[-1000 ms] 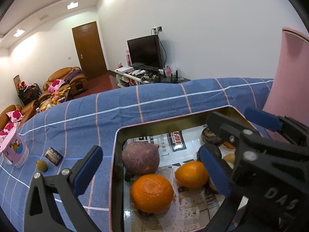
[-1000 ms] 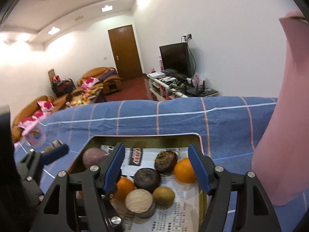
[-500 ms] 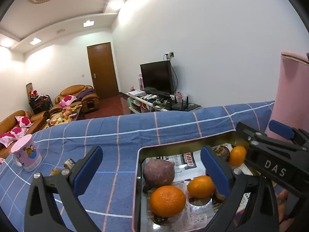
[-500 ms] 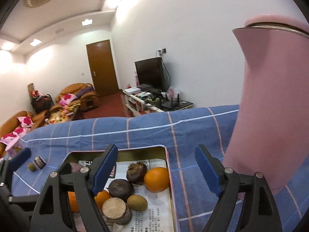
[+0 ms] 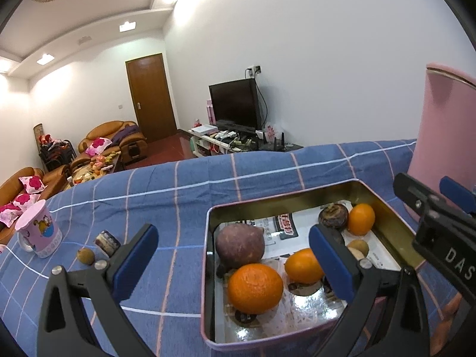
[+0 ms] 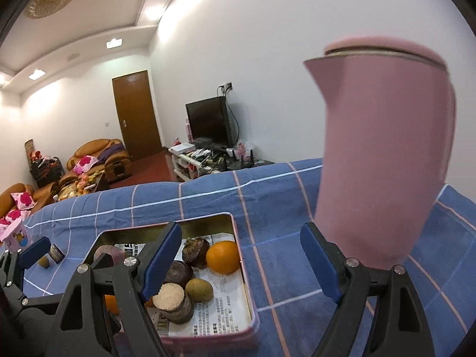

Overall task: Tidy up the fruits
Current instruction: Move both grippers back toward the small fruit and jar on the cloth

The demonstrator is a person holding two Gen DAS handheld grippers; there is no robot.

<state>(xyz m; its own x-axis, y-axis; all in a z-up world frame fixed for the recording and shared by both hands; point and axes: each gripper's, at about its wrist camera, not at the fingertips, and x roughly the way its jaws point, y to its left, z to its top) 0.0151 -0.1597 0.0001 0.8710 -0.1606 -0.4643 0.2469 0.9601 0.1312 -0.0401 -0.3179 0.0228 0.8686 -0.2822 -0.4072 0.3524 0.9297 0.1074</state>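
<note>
Blue checked cloth point(image 5: 184, 196) is spread over the bench. Near its right edge a metal tin point(image 6: 249, 297) is set, and the fruits are kept in it: oranges point(image 5: 255, 288), a purple fruit point(image 5: 239, 248), brown ones point(image 6: 198, 290). A pink kettle point(image 6: 383, 154) is stood beside the tin, toward the right edge. The left claw point(image 5: 232, 263) is held wide open, with nothing gripped. The right claw point(image 6: 241, 263) is held open and empty too. A pink cup point(image 5: 38, 232) is seen near the left edge.
</note>
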